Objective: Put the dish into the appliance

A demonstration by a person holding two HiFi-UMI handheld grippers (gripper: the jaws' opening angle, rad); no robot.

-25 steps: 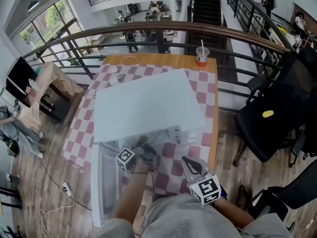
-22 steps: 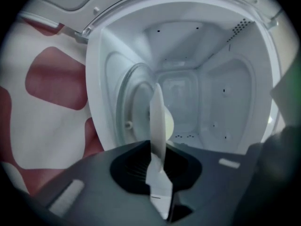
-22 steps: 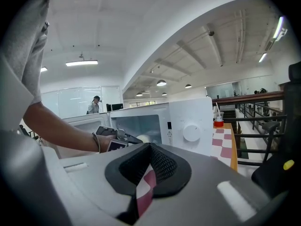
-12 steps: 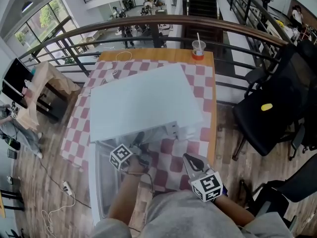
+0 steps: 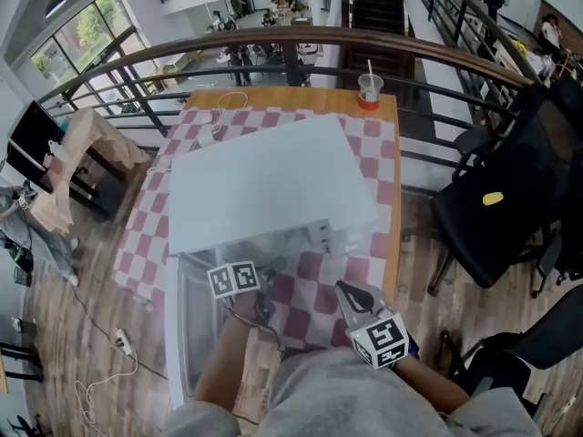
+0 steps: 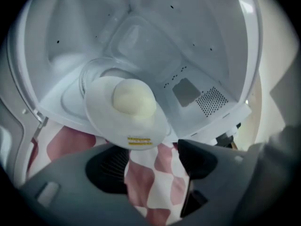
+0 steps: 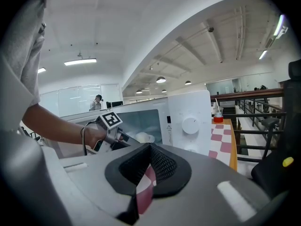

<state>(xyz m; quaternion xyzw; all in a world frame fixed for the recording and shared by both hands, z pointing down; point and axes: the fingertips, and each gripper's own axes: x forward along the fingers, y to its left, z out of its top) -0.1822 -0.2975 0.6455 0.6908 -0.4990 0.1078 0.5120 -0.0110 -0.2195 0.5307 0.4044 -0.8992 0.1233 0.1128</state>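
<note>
left tongs (image 6: pixel 150 161): jaws wide apart, nothing gripped; only the red-and-white checked cloth (image 6: pixel 151 192) on the table shows through the gap. no contact with the dish that i can make out.

right tongs (image 7: pixel 149 147): jaws drawn together at the tips, empty, held low and back by the person's body, well apart from the work.

dish: shallow white round plate (image 6: pixel 106 121) carrying one pale yellow domed bun (image 6: pixel 134 101). it lies straight ahead of the left tongs, a little left of the gap's centre, just beyond the tips. it sits in the mouth of the boxy white microwave oven (image 5: pixel 264 185), over the clear glass turntable (image 6: pixel 87 79). the near rim, with a small yellow print, appears to overhang the cavity's front lip above the cloth.

axis: plate is round, so no long axis to align; what matters is depth. the cavity runs directly along the left tongs' line of sight.

judgement: dish is released and mostly in; it may need a short push forward to centre it on the turntable. the left tongs are much the nearer for that. a push on the near rim could tip the plate or roll the bun, so low and level contact is called for. door not yet closed.

far end of table: clear plastic cup with straw and red base (image 5: pixel 369 91), irrelevant.
</note>
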